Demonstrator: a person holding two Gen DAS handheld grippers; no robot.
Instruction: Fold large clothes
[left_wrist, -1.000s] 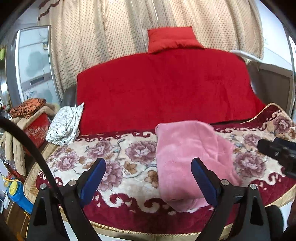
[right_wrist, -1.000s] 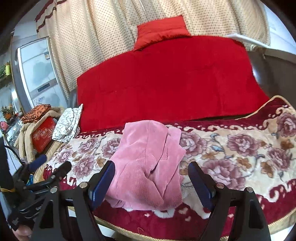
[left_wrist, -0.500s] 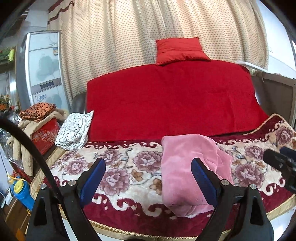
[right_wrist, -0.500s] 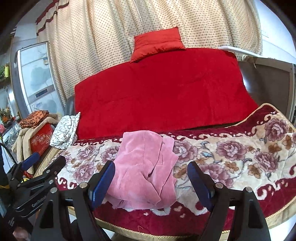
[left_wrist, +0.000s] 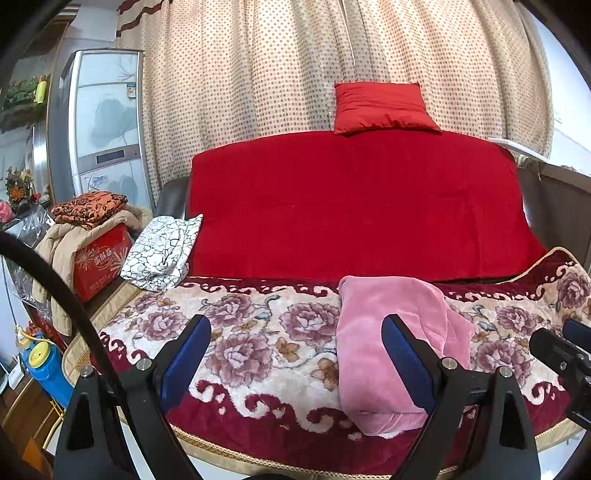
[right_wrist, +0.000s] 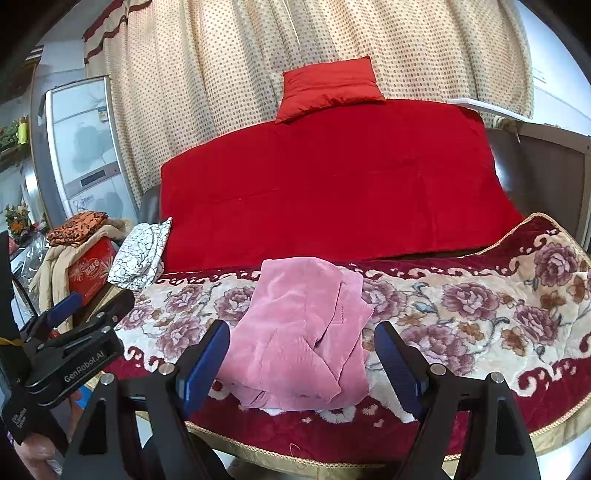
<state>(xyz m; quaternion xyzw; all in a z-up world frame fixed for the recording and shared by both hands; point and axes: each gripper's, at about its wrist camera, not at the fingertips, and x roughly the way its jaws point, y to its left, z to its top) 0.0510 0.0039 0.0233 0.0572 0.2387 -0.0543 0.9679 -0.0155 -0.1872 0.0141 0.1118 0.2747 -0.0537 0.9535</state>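
Note:
A pink corduroy garment (left_wrist: 384, 347) lies folded in a compact bundle on the flowered blanket (left_wrist: 258, 332) of the sofa; it also shows in the right wrist view (right_wrist: 303, 332). My left gripper (left_wrist: 295, 354) is open and empty, held back from the sofa's front edge, left of the garment. My right gripper (right_wrist: 303, 365) is open and empty, in front of the garment and apart from it. The left gripper's body (right_wrist: 70, 354) shows at the left of the right wrist view, and the right gripper (left_wrist: 561, 354) at the right edge of the left wrist view.
A red cover (left_wrist: 351, 206) drapes the sofa back, with a red cushion (left_wrist: 380, 107) on top. A black-and-white folded cloth (left_wrist: 162, 251) lies at the sofa's left end. A red box (left_wrist: 99, 262) with clothes and a fridge (left_wrist: 103, 140) stand further left.
Both grippers have pulled back and up from the sofa, so the garment looks smaller and lower. Both stay open. The garment has not moved.

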